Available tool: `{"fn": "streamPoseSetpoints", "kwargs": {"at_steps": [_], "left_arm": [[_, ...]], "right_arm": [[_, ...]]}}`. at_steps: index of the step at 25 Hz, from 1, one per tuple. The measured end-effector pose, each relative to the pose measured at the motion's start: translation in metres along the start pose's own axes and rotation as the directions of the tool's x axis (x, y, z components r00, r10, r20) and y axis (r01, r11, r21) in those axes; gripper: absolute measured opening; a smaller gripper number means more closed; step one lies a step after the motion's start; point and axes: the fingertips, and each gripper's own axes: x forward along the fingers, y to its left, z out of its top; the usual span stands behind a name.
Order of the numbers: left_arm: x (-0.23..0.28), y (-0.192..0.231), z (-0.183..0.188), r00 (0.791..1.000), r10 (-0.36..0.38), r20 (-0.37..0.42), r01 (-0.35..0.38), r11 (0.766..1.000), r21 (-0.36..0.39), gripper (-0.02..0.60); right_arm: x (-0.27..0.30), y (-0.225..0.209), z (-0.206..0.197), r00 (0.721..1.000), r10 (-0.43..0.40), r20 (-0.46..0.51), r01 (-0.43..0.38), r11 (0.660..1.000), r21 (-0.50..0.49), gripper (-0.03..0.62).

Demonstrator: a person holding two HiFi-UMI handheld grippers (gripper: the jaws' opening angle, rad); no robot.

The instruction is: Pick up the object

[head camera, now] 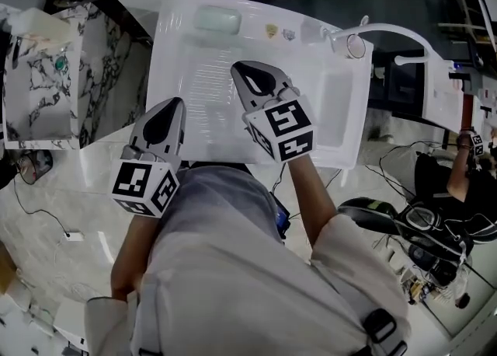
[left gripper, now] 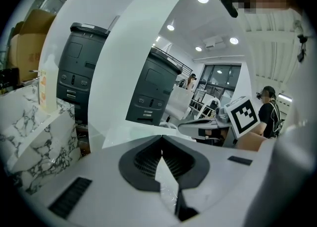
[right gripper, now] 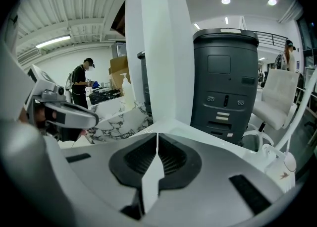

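- White washbasin (head camera: 342,113) is seen beneath both grippers.
- Pale green soap bar (head camera: 217,19) is seen lying at its far rim, well apart from them.
- Left gripper (head camera: 172,112) and right gripper (head camera: 247,75) are held closed, empty.

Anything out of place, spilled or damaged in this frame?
Nothing stands out. The left tool and right tool are both closed and empty by the white basin, and the pale green bar lies flat in its recess.
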Motion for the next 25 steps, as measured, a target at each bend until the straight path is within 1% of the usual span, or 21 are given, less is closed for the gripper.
{"fn": "streamPoseSetpoints", "kwargs": {"at_steps": [9,16,25], "left_arm": [[0.002,0.004,-0.002,1.000,0.005,-0.008,-0.005,1.000,-0.010,0.008],[0.004,0.002,-0.007,1.000,-0.008,-0.016,0.007,1.000,-0.022,0.008],[0.003,0.006,-0.011,0.999,-0.005,-0.033,0.003,0.999,-0.035,0.008]], "right_arm": [[0.019,-0.006,-0.010,0.998,0.022,-0.059,-0.024,0.999,-0.034,0.012],[0.031,-0.014,-0.016,0.995,0.015,-0.096,-0.022,0.998,-0.065,0.014],[0.051,-0.024,-0.023,0.988,-0.016,-0.152,-0.001,0.994,-0.114,0.014]]}}
